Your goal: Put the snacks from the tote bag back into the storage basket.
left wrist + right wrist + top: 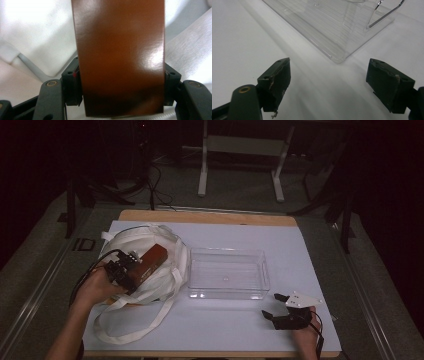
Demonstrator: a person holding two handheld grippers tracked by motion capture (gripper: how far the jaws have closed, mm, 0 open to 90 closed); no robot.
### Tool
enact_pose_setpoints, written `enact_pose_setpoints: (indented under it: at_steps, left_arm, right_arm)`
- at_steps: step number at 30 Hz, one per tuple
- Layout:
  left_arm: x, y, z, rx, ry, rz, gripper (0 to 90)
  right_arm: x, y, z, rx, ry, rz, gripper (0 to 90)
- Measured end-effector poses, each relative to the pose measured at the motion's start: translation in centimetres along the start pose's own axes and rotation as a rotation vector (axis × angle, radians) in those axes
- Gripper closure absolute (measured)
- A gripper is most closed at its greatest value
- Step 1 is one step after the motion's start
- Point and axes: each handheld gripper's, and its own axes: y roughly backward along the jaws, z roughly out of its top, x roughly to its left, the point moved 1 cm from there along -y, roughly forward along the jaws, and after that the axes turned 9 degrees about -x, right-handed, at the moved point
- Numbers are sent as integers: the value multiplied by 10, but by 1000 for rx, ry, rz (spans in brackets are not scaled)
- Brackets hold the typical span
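Left gripper view is showing the left gripper (122, 85) clamping a brown box (120, 55) by its two long sides, pads pressing on both, jaws sitting roughly half open to span it. White cloth is lying behind the box. High view: the box is sitting over the mouth of the white bag (165, 270), tilted, with the left gripper (131, 268) gripping its near end; the bag is lying at the table's (210, 217) left, just beside the clear tray (227, 272). Right gripper (274, 305) is resting near the right front edge, jaws standing wide and gripping nothing. Right gripper view is showing bare white mat (244, 37) between them, the tray's corner (337, 58) ahead.
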Motion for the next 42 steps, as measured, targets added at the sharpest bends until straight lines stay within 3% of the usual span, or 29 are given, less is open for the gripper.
enact_pose_setpoints:
  at_steps: [14,19,24,30,38,42]
  left_arm:
    - [0,-12,2,42,8,6,372]
    - [1,-14,1,29,21,-3,381]
    - [0,-12,1,13,-1,-7,416]
    - [2,-10,2,11,6,-21,426]
    - [3,-1,0,-26,-4,-62,431]
    - [3,4,-1,-39,-16,-55,433]
  right_arm:
    - [0,0,0,1,0,0,197]
    - [0,0,0,1,1,0,197]
    - [0,0,0,0,0,-1,197]
    - [0,0,0,3,1,0,197]
    - [0,0,0,4,2,-1,196]
    - [0,0,0,5,0,-1,197]
